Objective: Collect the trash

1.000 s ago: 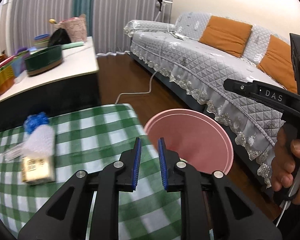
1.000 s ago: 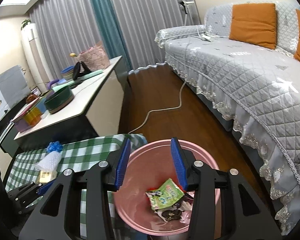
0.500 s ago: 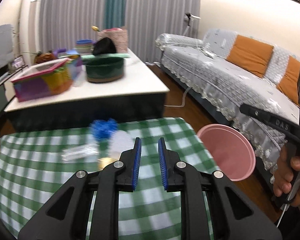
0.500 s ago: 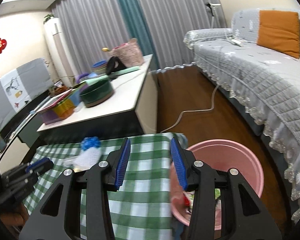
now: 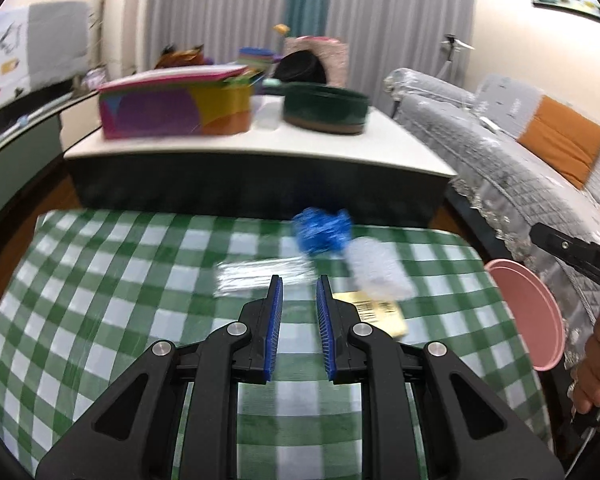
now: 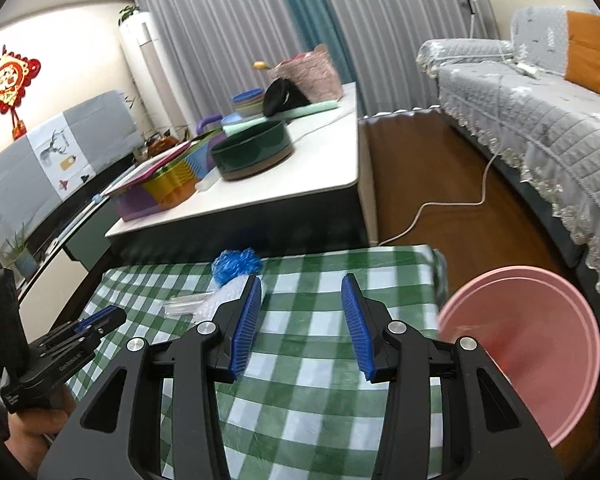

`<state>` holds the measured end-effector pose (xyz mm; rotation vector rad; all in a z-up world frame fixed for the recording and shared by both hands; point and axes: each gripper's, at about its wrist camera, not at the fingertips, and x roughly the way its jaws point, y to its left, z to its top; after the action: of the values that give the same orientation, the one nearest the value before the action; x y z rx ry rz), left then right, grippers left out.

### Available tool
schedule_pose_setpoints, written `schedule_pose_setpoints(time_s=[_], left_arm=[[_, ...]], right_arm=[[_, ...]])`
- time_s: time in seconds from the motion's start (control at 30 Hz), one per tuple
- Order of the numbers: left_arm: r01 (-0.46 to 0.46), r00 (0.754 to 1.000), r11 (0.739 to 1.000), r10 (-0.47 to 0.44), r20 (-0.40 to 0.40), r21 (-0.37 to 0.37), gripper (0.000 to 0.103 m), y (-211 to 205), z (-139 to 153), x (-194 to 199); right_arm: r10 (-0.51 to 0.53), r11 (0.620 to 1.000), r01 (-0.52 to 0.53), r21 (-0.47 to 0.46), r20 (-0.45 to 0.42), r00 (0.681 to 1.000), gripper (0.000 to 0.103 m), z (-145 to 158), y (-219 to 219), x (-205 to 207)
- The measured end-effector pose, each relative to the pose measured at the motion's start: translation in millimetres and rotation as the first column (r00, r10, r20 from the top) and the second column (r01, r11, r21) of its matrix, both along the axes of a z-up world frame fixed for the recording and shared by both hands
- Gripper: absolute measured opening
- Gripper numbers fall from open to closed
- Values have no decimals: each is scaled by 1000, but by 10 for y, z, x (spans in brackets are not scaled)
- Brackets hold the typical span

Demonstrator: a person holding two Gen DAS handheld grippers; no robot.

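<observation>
**Swinging both grippers from the bin back to the litter**

Lying in a loose cluster on the green-and-white checked cloth of the low counter (image 5: 100, 280) are the remaining pieces of trash: a crumpled blue plastic wad (image 5: 321, 232), a white bubbly foam-like wrap (image 5: 376, 268) touching it, a flat clear plastic wrapper (image 5: 260, 276) just beside the wad, and a yellowish printed carton with a barcode (image 5: 380, 312) under the near end of the white wrap. Motion blur softens all four, so finer detail is not readable.

A second ago both wrist views looked at the round pink plastic bin (image 6: 540, 360), with the right view peering straight into it at packets already dropped there. Now the bin sits off past the cloth's sofa-side edge in both views, and the litter cluster lies ahead instead. Both hands have turned away from the bin toward the trash.

The left gripper (image 5: 299, 292) has its blue pads a narrow gap apart with nothing between them, and it points almost straight at the clear wrapper, just short of the blue wad. The right gripper (image 6: 302, 300) stands wider apart, also empty, with the blue wad just beyond its left finger.

My reading is that one deposit is finished and the next pick is opening. The left gripper looks the better placed, but its narrow gap would probably need to widen before it could take the wad or the wrap.
</observation>
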<state>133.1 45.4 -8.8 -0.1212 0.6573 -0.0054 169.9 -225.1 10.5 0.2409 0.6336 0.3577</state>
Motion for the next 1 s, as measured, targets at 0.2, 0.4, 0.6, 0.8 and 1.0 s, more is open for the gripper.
schedule_pose_setpoints(time_s=[0.2,0.4,0.6,0.8,1.0], left_arm=[[-85,995,996,83,-48,-32,18,295,-244,157],[-114,990,992,110,-91,-44,18,395,-461,359],[-143,984,987,134,-121,-73,35,466,-585,551],[-163,980,981,150,-128,-105,44,554,-602,707],[-155,975,980,133,-178,-121,44,547,-702,840]], right_arm=[[70,997,-69,14,-41,997,43,-216,292,201],[175,985,-174,23,-104,979,47,-473,569,385],[235,972,-230,46,-141,962,56,-604,732,515],[255,967,-250,49,-176,951,56,-735,795,597],[279,960,-278,29,-177,944,47,-765,834,607]])
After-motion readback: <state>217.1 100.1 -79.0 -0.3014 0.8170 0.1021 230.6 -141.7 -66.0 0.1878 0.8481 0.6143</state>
